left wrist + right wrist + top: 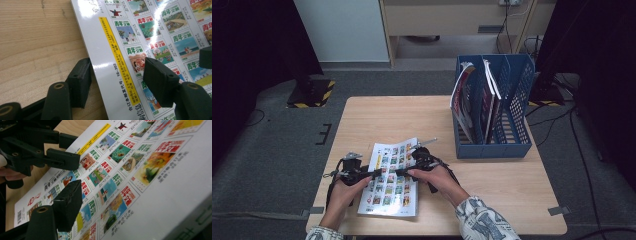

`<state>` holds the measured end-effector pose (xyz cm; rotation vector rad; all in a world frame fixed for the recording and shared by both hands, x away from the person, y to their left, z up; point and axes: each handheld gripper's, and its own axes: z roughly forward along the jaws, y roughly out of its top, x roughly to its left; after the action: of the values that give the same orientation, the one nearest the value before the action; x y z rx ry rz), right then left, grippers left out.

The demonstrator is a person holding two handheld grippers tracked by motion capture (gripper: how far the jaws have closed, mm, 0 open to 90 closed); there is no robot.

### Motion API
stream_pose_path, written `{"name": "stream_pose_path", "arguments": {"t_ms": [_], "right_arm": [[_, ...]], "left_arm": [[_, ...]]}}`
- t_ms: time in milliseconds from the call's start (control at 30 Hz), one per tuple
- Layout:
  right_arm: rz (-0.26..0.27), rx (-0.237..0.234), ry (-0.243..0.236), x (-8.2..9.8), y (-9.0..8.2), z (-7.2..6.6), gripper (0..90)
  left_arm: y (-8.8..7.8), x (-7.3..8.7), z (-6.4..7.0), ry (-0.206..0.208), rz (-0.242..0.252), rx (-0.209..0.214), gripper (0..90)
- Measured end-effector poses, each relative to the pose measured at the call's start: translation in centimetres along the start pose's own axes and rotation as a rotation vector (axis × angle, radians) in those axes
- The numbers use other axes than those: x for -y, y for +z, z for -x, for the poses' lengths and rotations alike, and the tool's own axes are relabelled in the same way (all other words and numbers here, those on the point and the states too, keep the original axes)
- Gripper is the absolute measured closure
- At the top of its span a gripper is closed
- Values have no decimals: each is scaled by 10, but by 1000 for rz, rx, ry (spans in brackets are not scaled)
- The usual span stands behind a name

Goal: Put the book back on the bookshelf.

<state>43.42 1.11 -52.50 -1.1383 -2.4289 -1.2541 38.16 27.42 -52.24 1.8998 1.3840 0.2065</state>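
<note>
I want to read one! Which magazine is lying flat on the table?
The magazine under the hand-held grippers, its cover full of little pictures, lies flat. The others stand upright in the blue file rack.

High view: table (377, 117) evenly lit from overhead, wood bright; upper left and right edges of frame fall to near black. Soft, short shadows beside the blue file rack (516, 145). Picture soft overall, fine print unreadable.

Left gripper view: strong white glare patches on the glossy magazine (150, 32), upper centre and mid-frame; print sharp at centre, black jaws at bottom slightly blurred.

Right gripper view: magazine washed pale and blurred at lower right; near jaw at lower left out of focus; mid-frame print sharp.
</note>
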Motion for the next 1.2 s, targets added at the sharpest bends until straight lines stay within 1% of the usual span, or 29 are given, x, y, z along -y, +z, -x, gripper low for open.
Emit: {"name": "stream_pose_path", "arguments": {"t_ms": [67,133,167,233,267,300,333,400,433,467,567,667,733,833,867,967,1000,1033,1067,1167,1200], "right_arm": [[-2,-3,6,0,-1,1,337],[0,-13,12,-1,-3,1,400],[1,-21,23,-2,-4,1,439],[-1,-25,19,-3,-6,1,471],[-6,-19,24,-4,-7,0,505],[-6,-6,13,-4,-8,0,574],[0,-4,-7,-4,-9,1,576],[-1,-4,-8,-4,-10,0,577],[2,2,-14,-4,-11,-2,582],[3,3,-20,-4,-11,-2,583],[4,4,-20,-4,-11,-2,587],[12,5,-26,-5,-12,-4,593],[18,7,-41,-5,-13,-6,600],[29,7,-47,-7,-15,-8,610],[34,9,-56,-8,-16,-8,615],[46,13,-84,-10,-20,-10,627],[49,13,-83,-11,-21,-11,631],[57,13,-94,-13,-23,-12,637],[58,14,-96,-13,-25,-13,640],[71,19,-123,-16,-31,-15,653],[75,18,-125,-17,-31,-15,656]], "left_arm": [[0,0,0,2,-1,0,392],[0,0,0,7,-1,1,392],[0,0,0,7,-1,1,392],[0,-1,0,10,-2,-1,391],[-1,-1,0,11,-2,-3,391],[0,-1,0,13,-1,-2,392],[0,-1,1,15,-1,-3,391],[0,-1,1,14,-4,-4,391],[0,-1,2,25,-5,-10,391],[0,-2,2,27,-5,-11,391],[0,-2,2,26,-8,-9,391],[-1,-2,2,34,-7,-13,391],[-1,-2,2,34,-4,-12,391],[-1,-2,4,44,0,-14,391],[-1,-3,4,47,1,-14,392],[-1,-3,4,49,6,-8,391],[-1,-3,4,49,6,-8,391],[-1,-4,5,52,15,-1,390],[-1,-4,4,66,15,2,390],[-2,-5,4,71,30,16,384],[-1,-5,4,73,36,23,381]]}}
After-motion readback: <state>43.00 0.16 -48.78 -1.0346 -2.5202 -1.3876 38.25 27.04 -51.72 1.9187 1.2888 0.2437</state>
